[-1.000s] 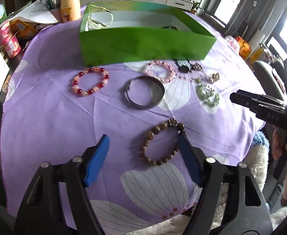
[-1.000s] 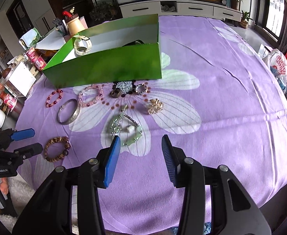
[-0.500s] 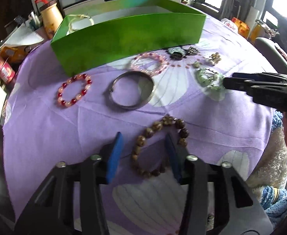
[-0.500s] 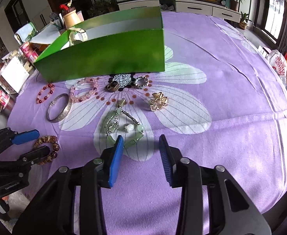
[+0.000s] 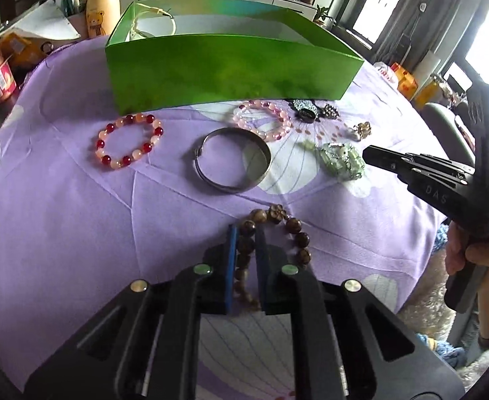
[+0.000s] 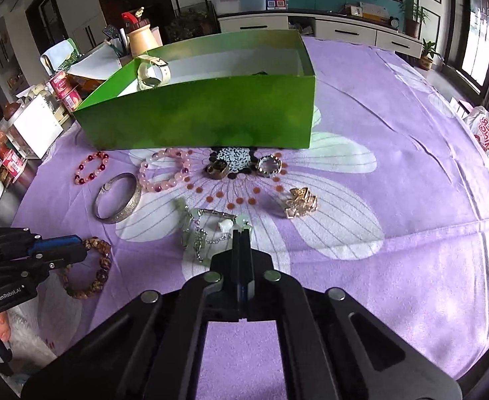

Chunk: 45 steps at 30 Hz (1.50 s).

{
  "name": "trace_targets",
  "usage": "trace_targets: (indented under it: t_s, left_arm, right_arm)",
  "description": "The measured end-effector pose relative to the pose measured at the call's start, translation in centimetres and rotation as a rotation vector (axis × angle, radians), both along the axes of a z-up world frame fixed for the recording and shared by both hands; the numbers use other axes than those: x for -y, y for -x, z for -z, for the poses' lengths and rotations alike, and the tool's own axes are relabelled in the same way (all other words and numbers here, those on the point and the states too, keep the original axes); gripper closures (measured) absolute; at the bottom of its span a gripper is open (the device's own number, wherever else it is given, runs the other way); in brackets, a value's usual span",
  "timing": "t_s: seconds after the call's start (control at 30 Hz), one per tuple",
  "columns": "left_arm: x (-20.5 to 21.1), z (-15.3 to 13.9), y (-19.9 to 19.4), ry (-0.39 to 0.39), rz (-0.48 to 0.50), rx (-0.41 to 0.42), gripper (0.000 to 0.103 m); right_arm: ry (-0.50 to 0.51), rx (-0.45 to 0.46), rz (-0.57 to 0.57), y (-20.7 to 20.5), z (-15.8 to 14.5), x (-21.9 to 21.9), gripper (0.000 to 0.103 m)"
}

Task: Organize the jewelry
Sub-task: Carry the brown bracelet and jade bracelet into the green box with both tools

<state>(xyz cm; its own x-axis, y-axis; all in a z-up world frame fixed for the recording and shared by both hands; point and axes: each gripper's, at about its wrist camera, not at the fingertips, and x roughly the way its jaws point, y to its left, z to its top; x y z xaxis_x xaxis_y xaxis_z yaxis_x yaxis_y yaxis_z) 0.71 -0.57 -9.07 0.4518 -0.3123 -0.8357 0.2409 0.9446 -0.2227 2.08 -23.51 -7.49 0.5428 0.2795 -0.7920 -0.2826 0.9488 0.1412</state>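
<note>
- While the left gripper (image 5: 246, 233) is clamping one side of the brown bead bracelet (image 5: 277, 230) on the purple cloth (image 5: 78, 216), its jaws having just closed on the beads, the rest of the loop is lying flat.
- Right gripper (image 6: 241, 233) is closing fully at the edge of the green charm chain (image 6: 211, 230); whether it is pinching a bead cannot be told.
- Green box (image 6: 211, 116) is standing behind the jewelry.

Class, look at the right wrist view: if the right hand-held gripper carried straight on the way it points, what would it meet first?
Probably the green bead and chain piece lying right at the right hand-held gripper's closed tips; depth past it is unclear.
</note>
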Motion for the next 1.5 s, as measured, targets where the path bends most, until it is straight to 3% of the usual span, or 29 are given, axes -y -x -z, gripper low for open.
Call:
trace_targets:
  t_s: [0.17,0.27,0.3,0.4,0.5,0.67,0.73,0.77,0.87,0.97,1.07,1.27,1.5]
  left_arm:
    - [-0.1,-0.8,0.0,0.022,-0.002,0.013,0.092]
    - [0.3,-0.7,0.0,-0.016,0.002,0.019,0.092]
    - [0.3,-0.6,0.0,-0.022,0.004,0.020,0.092]
    - [0.6,-0.2,0.2,-0.072,0.014,0.026,0.087]
    - [0.9,0.0,0.3,-0.109,0.024,0.038,0.079]
    - [1.8,0.5,0.7,-0.197,0.078,0.088,0.077]
    - [1.8,0.6,0.7,-0.187,0.098,0.101,0.077]
    - [1.8,0.6,0.6,-0.184,0.106,0.103,0.077]
    - [1.9,0.5,0.6,-0.184,0.110,0.104,0.092]
    - [1.6,0.4,0.4,-0.146,0.090,0.078,0.092]
    - [0.9,-0.4,0.6,-0.069,0.064,0.073,0.092]
    - [-0.2,-4.0,0.4,0.027,0.023,0.131,0.092]
    - [-0.8,-7.8,-1.4,0.070,0.005,0.188,0.092]
  right_arm:
    - [-0.008,0.011,0.009,-0.1,-0.7,0.5,0.103]
    - [-0.048,-0.046,0.022,-0.8,-0.2,1.2,0.103]
    - [-0.053,-0.059,0.025,-0.9,0.0,1.3,0.099]
    - [-0.058,-0.078,0.036,-1.0,0.5,1.3,0.075]
    - [-0.067,-0.085,0.037,-1.1,0.9,1.1,0.073]
    - [0.064,-0.018,0.004,-1.0,1.1,-1.2,0.074]
    - [0.096,0.012,-0.035,-0.7,1.2,-2.3,0.095]
    - [0.094,0.013,-0.046,-0.7,1.2,-2.5,0.096]
    - [0.110,0.029,-0.056,-0.7,1.3,-2.8,0.098]
    - [0.084,0.028,-0.053,-0.6,0.9,-2.3,0.098]
    - [0.068,0.087,-0.066,0.1,-1.0,-1.9,0.098]
    - [0.082,0.188,-0.081,0.7,-4.8,-2.0,0.098]
    - [0.054,0.274,-0.092,-0.1,-8.8,-1.9,0.098]
